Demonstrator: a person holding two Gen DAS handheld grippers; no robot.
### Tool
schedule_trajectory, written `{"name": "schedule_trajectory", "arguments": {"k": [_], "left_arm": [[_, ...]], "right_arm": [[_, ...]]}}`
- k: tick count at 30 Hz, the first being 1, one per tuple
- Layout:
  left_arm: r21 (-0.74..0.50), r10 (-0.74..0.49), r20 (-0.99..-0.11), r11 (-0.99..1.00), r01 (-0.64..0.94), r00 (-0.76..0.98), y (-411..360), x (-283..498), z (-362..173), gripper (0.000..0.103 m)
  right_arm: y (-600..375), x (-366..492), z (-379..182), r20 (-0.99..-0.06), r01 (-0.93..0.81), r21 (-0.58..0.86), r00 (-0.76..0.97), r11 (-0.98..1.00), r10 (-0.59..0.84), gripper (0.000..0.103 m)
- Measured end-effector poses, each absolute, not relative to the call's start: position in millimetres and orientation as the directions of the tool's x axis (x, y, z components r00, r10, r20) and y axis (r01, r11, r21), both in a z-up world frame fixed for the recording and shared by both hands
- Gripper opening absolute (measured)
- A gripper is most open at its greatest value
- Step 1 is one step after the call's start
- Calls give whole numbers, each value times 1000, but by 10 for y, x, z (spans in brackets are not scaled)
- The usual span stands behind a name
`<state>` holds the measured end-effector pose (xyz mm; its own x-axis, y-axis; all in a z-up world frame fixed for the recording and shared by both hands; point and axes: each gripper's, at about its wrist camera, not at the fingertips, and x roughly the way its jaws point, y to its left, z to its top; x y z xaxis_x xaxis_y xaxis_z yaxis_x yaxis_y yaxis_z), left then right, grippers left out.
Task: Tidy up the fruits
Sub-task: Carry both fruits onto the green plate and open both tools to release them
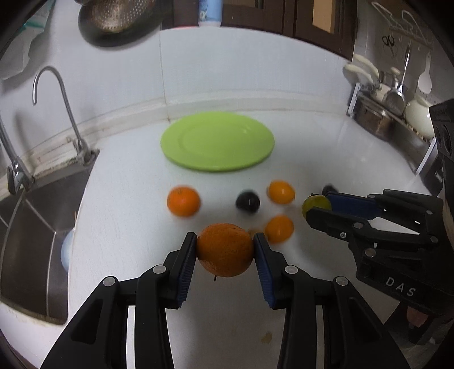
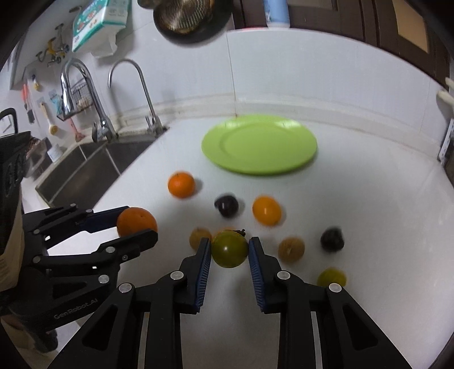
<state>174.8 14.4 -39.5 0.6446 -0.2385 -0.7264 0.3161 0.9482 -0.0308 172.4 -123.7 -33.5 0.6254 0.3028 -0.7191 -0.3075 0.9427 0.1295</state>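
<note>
My left gripper [image 1: 225, 249] is shut on a large orange [image 1: 225, 249] and holds it above the white counter; it also shows in the right wrist view [image 2: 137, 224]. My right gripper [image 2: 229, 249] is shut on a green fruit [image 2: 229, 248], which also shows in the left wrist view [image 1: 315, 205]. An empty green plate [image 1: 217, 141] [image 2: 258, 144] lies farther back. Loose on the counter are small oranges [image 2: 181, 184] [image 2: 266, 210], dark plums [image 2: 226, 205] [image 2: 332, 238], brownish fruits [image 2: 291, 249] [image 2: 200, 238] and a yellow-green fruit [image 2: 331, 277].
A steel sink [image 1: 31, 241] with taps [image 1: 61, 93] lies to the left. A dish rack with pots [image 1: 391, 102] stands at the right. A colander [image 1: 113, 17] hangs on the back wall.
</note>
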Motion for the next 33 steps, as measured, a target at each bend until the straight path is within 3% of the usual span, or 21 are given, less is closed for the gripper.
{"name": "schedule_trajectory", "arguments": {"k": [11,24,33], "left_arm": [[18,-252,-682,933,360,686,91,2453,-187,40],[-25,-271,-774,916,400,573,34,3479,-464,40],[-33,-272,-808,907,420,522,-1,3707,-657,40]], "right_arm": [[-1204,2353,-85,-691,-324,113,653,939,308,28],[-1166,3425,-264,-770,-306,109,576,946,275,28],[-1203,3722,-544,-821,-278,99,520,956,236,28]]}}
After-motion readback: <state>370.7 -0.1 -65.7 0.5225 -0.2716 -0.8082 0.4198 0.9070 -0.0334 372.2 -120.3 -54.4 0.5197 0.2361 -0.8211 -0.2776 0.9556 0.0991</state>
